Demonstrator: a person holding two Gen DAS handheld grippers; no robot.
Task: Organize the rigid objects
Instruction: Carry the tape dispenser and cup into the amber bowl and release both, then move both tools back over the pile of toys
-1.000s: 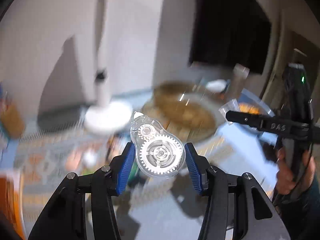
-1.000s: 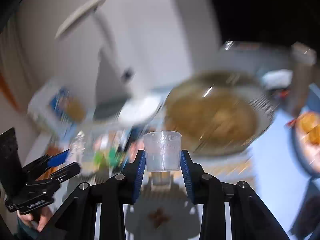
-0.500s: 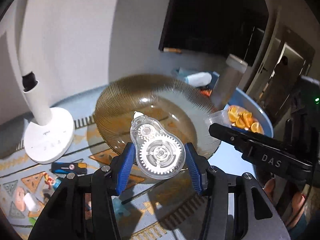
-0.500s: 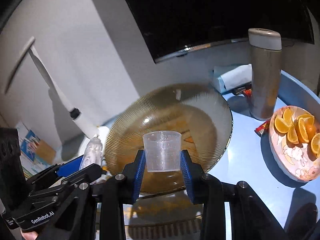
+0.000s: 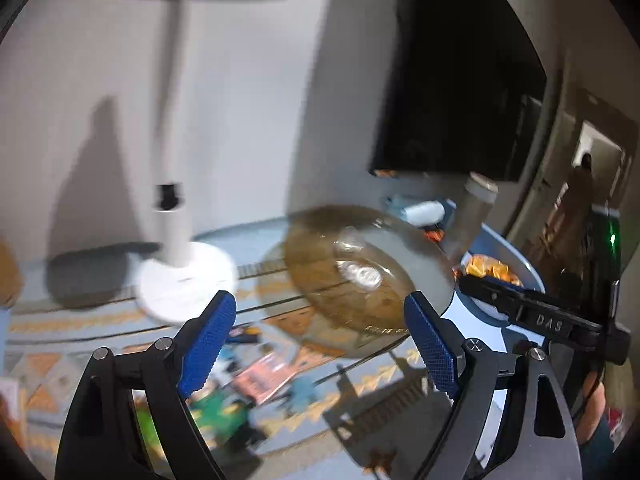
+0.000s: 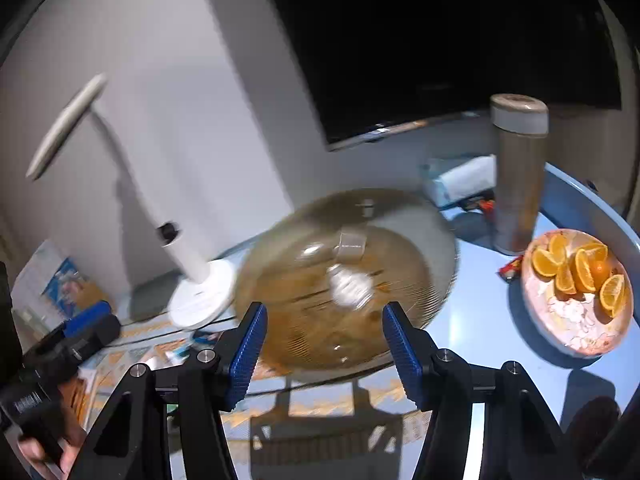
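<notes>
A large ribbed amber glass bowl (image 5: 320,280) (image 6: 304,344) sits mid-table. The clear correction-tape dispenser (image 5: 360,274) (image 6: 350,290) and the small clear measuring cup (image 6: 352,242) lie inside it; the cup is on its side. My left gripper (image 5: 318,340) is open and empty, above the table just in front of the bowl. My right gripper (image 6: 322,350) is open and empty, over the bowl's near rim. The right gripper's body shows at the right of the left wrist view (image 5: 536,318); the left gripper's body shows at the left of the right wrist view (image 6: 60,354).
A white desk lamp (image 5: 176,240) (image 6: 192,276) stands left of the bowl. A tall metal flask (image 6: 518,176), a tissue pack (image 6: 460,178) and a plate of orange slices (image 6: 580,292) are on the right. Small items (image 5: 260,376) lie on the patterned mat in front.
Both grippers opened and let go: the tape dispenser and the measuring cup now lie in the bowl. Both grippers pulled back a little.
</notes>
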